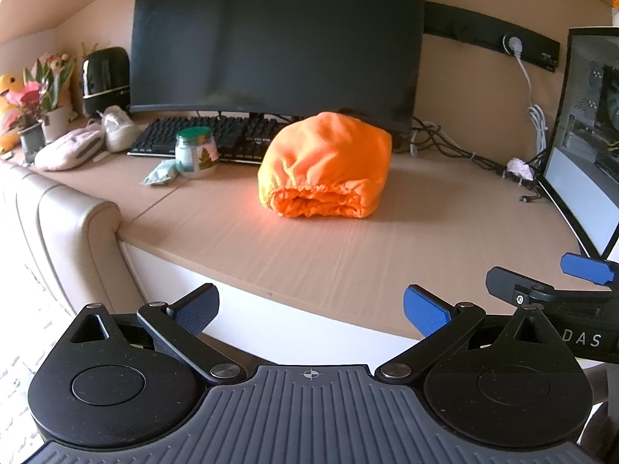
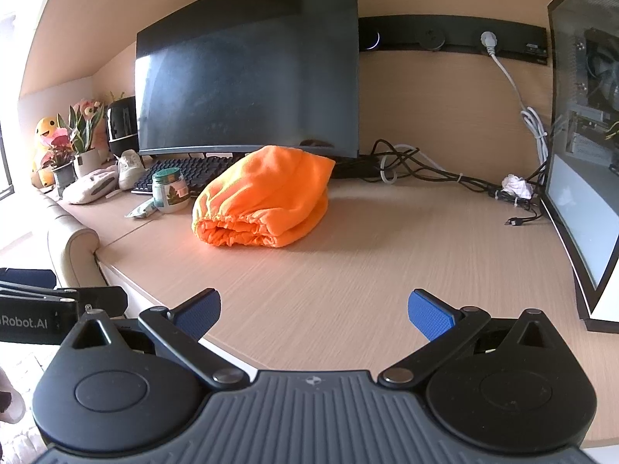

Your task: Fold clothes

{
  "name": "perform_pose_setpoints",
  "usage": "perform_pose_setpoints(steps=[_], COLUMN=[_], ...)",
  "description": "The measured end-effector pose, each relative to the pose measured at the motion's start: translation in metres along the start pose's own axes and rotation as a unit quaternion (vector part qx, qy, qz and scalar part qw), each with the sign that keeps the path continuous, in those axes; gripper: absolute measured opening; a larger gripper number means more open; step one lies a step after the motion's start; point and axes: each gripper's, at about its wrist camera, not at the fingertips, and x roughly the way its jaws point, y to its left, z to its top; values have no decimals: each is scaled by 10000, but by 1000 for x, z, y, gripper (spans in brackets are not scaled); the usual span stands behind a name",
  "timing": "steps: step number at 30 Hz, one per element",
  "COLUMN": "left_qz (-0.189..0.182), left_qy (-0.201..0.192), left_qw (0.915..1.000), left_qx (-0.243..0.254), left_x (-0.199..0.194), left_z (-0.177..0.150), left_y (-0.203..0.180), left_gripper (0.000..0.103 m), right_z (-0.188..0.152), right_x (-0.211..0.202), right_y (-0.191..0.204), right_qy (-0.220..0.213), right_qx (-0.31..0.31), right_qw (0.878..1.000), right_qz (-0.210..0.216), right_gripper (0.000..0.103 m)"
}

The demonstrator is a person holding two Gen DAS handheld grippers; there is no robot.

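Left gripper (image 1: 311, 311) held at the near edge of the desk (image 1: 348, 247), blue pads spread wide, nothing between them. Right gripper (image 2: 314, 315) likewise over the near edge, jaws wide apart and empty; part of it shows at the right margin of the left wrist view. Both hang well short of the garment. Orange garment (image 1: 327, 166) lies folded into a thick bundle about mid-desk, resting flat on the wood. Its gathered elastic opening faces the near edge; the rounded closed end points back toward the monitor (image 1: 278, 34), so the long axis runs roughly near-to-far, angled slightly right in the right wrist view. Left of the bundle, toward the back: green-lidded jar (image 1: 195, 152), with a small packet (image 1: 159, 173) just beside it. Behind them a black keyboard (image 1: 205, 137) under the monitor. Far left corner: potted plants (image 1: 40, 96), a yellow plush toy (image 1: 7, 104). Cables (image 1: 464, 150) trail along the back right; a computer case (image 1: 588, 131) stands at the right edge.
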Motion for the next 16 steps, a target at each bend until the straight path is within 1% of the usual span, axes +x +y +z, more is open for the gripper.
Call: perform_pose_setpoints(steps=[13, 16], left_qz=[-35, -16], left_qy=[71, -6], left_qw=[9999, 10000], left_qx=[-77, -58], left_x=[12, 14], left_z=[3, 4], left_y=[9, 12], left_gripper=[103, 103], right_z=[1, 4], right_x=[10, 14], right_y=[6, 7], right_qy=[79, 67], right_qx=[-93, -115], right_qw=[9999, 9999], right_qz=[-40, -31], right_gripper=[103, 103])
